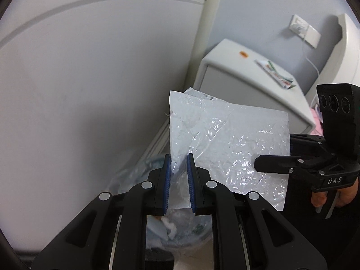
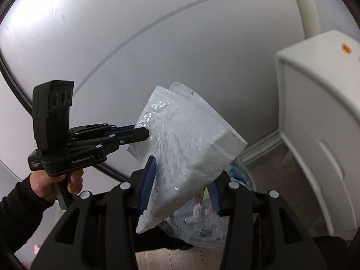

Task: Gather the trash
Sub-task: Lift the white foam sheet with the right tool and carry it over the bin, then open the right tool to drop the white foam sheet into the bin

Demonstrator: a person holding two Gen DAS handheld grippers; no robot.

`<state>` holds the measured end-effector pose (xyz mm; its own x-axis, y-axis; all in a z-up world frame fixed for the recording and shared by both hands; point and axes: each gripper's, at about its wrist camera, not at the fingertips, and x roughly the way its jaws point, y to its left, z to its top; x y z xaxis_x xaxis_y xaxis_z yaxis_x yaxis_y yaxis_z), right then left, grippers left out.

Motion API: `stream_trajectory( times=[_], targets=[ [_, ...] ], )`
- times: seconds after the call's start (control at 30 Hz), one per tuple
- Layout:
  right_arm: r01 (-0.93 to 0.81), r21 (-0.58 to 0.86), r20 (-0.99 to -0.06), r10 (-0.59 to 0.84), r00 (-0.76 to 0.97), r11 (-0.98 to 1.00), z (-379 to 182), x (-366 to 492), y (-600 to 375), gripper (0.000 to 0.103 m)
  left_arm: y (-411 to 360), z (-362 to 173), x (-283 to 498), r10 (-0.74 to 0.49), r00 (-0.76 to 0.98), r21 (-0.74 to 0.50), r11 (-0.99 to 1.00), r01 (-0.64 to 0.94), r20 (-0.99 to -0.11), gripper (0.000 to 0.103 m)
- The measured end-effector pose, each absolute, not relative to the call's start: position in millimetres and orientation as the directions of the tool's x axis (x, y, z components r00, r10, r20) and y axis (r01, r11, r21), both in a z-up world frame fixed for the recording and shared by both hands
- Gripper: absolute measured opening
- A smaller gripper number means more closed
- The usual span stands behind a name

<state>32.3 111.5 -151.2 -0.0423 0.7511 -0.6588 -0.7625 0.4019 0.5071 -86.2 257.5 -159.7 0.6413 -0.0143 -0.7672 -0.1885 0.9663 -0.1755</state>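
Crinkled clear plastic bag (image 1: 225, 139), glossy, pinched by both left tongs (image 1: 178, 180) and right tongs (image 2: 180, 186).

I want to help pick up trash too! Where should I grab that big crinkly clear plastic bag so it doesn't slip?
Probably pinch the crinkly clear plastic bag at its edges, from opposite sides, as both grippers do here. It is thin, wide and floppy, so one pinch would likely let it sag. The left gripper pinches a bunched lower edge; the right gripper clamps the other side, above the lined trash bin.
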Motion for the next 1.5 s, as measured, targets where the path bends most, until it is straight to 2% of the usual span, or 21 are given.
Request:
stream_trajectory(
  times=[0.47,0.97,1.3,1.33,1.37,1.4,1.43,1.47,1.5],
  targets=[
    [-0.782,0.463,-0.758,0.643,-0.106,0.417,-210.2,15.4,155.2,0.042,279.8,-237.2,-95.3,0.002,0.563,-0.204,0.931,-0.303,-0.826,0.013],
    [-0.798,0.391,-0.868,0.472,-0.154,0.458,-293.9,20.2,181.4,0.042,294.9,-328.3,-80.1,-0.044,0.464,-0.245,0.891,-0.382,-0.885,0.013],
    [-0.801,0.359,-0.898,0.412,-0.156,0.478,-326.4,20.4,185.9,0.042,290.7,-356.7,-65.2,-0.050,0.381,-0.191,0.920,-0.342,-0.923,0.013],
    [-0.804,0.353,-0.900,0.409,-0.151,0.479,-327.7,20.8,185.7,0.045,290.2,-357.6,-64.6,-0.052,0.379,-0.192,0.920,-0.342,-0.924,0.014],
    [-0.809,0.336,-0.905,0.405,-0.134,0.483,-327.5,20.8,185.3,0.050,289.3,-357.5,-65.1,-0.051,0.379,-0.191,0.920,-0.342,-0.924,0.021],
    [-0.814,0.319,-0.908,0.402,-0.116,0.486,-325.7,20.5,185.1,0.060,290.3,-359.4,-65.4,-0.050,0.379,-0.190,0.920,-0.342,-0.924,0.026],
    [-0.816,0.309,-0.910,0.401,-0.105,0.488,-325.5,21.3,185.1,0.067,289.1,-359.0,-65.0,-0.037,0.378,-0.177,0.922,-0.343,-0.925,0.041],
    [-0.820,0.296,-0.912,0.401,-0.089,0.490,-323.7,21.5,183.8,0.070,288.7,-359.5,-62.7,-0.029,0.380,-0.170,0.924,-0.343,-0.925,0.054],
    [-0.823,0.288,-0.912,0.403,-0.080,0.489,-320.3,20.8,181.2,0.075,289.0,-359.3,-63.4,-0.024,0.384,-0.165,0.926,-0.341,-0.923,0.058]
  ],
)
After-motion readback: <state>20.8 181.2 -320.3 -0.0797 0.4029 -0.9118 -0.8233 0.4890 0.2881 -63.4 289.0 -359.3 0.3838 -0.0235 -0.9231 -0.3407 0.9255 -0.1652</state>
